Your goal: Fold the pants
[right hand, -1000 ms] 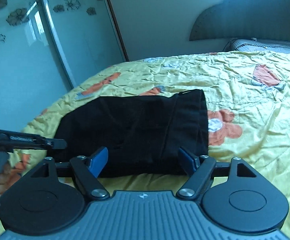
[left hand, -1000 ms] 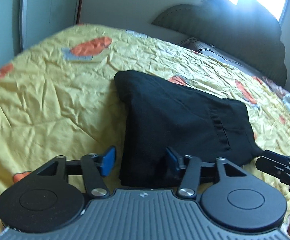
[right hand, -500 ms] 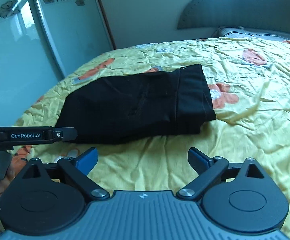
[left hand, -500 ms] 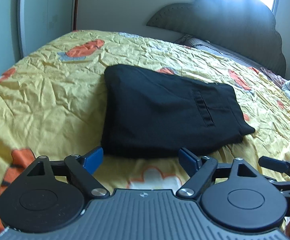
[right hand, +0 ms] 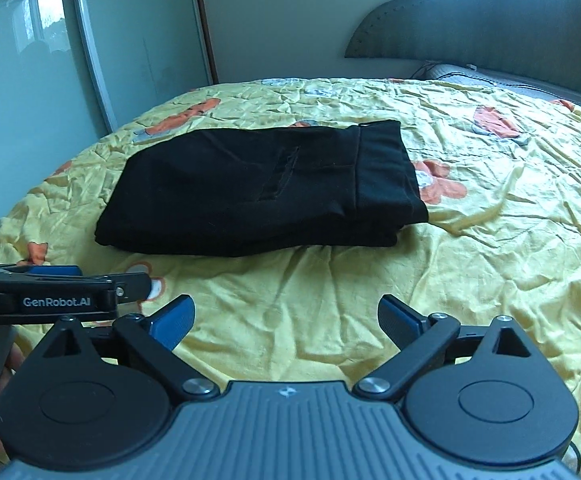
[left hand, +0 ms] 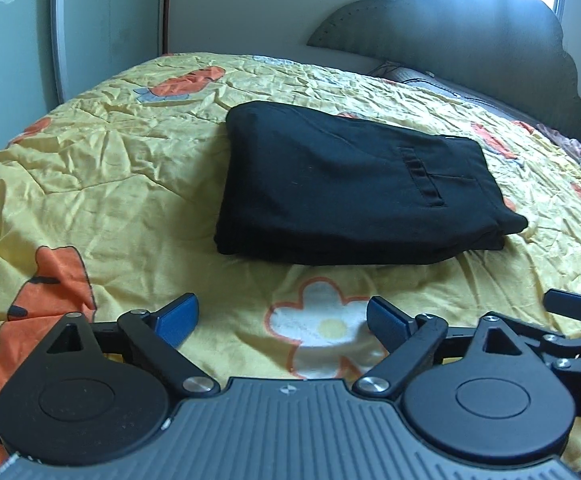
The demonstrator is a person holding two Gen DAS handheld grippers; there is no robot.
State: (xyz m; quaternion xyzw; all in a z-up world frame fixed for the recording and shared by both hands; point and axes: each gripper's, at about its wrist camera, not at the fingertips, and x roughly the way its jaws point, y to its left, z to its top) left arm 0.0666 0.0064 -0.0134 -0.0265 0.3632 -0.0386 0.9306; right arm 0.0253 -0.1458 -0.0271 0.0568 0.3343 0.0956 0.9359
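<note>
— Looking from the left wrist, where are the pants [left hand: 350, 188]?
— Folded flat on the yellow bedspread [left hand: 110, 184], centre of the frame, above the left hand-held gripper [left hand: 282, 316] and well apart from it

— And its jaws?
— Spread wide, just been opening, nothing between them

— The right hand-held gripper [right hand: 286, 320]?
— Same: spread, just been opening, pants [right hand: 258, 192] lying above it, untouched

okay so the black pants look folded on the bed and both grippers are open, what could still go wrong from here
1. The folded black pants lie on a soft, wrinkled yellow bedspread; the stacked layers at the near right corner already look a bit uneven and could slump.
2. The left gripper and right gripper, jaws just opened and empty, sit close together near the bundle; a careless move might snag an edge or knock them together.
</note>
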